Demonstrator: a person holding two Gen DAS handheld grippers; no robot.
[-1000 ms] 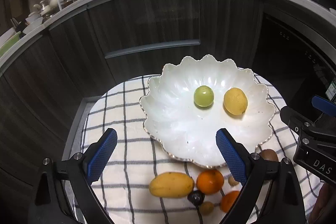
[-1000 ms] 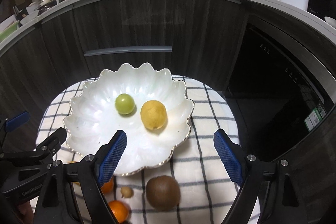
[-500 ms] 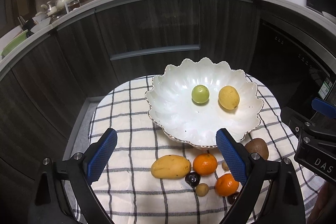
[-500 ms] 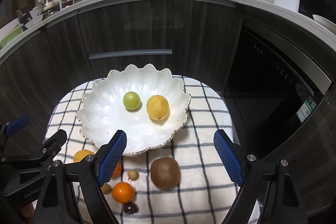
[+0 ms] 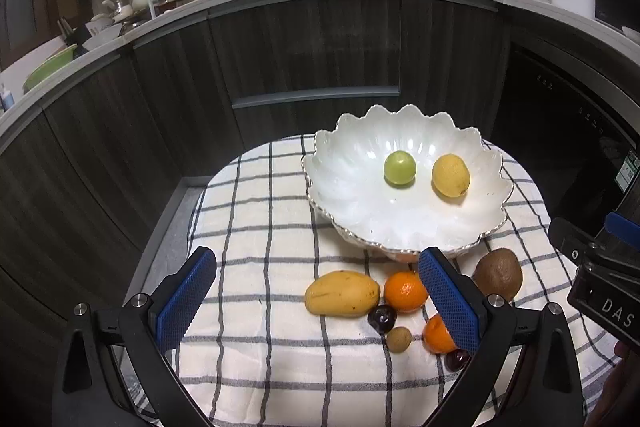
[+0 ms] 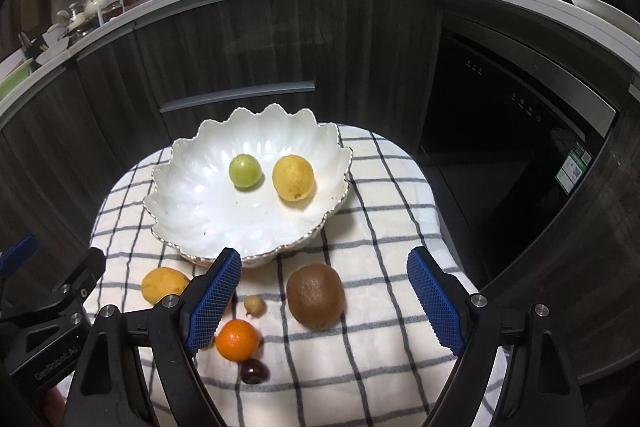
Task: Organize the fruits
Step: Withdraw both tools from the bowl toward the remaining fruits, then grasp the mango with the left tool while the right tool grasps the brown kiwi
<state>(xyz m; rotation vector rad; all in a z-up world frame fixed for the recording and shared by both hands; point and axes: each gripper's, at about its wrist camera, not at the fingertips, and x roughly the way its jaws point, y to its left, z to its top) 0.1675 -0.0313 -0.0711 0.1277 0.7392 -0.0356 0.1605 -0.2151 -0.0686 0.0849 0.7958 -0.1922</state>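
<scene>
The scalloped white bowl (image 6: 192, 211) stands on a checked cloth (image 6: 384, 227) before dark kitchen cabinets (image 6: 240, 39), beyond both grippers. Left gripper (image 5: 318, 301) and right gripper (image 6: 324, 301): jaws apart, holding nothing. In front of the bowl, the mango (image 5: 342, 293) lies crosswise between the left jaws; the kiwi (image 6: 315, 295) lies between the right jaws.

Black plastic grippers (image 5: 320, 303) (image 6: 328, 301) with blue cross-hatched finger pads (image 5: 186, 301), silver screws, white lettering
</scene>
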